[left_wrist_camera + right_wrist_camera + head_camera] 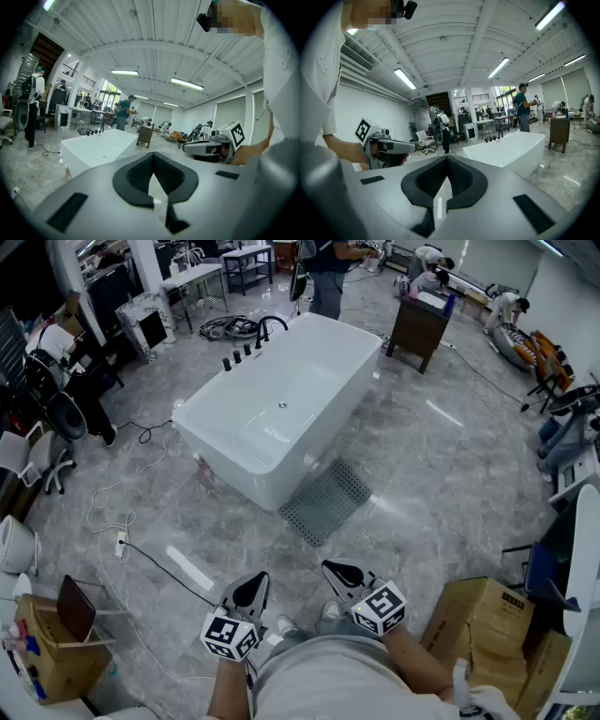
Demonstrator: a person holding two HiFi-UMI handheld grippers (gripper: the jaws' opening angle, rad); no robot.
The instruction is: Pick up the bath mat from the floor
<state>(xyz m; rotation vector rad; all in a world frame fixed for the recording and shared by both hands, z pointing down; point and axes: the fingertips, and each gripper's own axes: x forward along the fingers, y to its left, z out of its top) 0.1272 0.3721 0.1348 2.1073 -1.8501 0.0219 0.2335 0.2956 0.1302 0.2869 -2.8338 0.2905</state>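
Beside the white bathtub (281,404), the grey bath mat (326,501) lies flat on the floor (441,456).
I hold my left gripper (251,589) and right gripper (343,574) side by side near my body, well short of the mat; both claws are pinched together with nothing between them, pointing slightly down toward the tub.

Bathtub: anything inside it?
Only the drain shows inside the bathtub; the white basin otherwise looks empty. The near wall's inner face is mostly hidden behind its rim.
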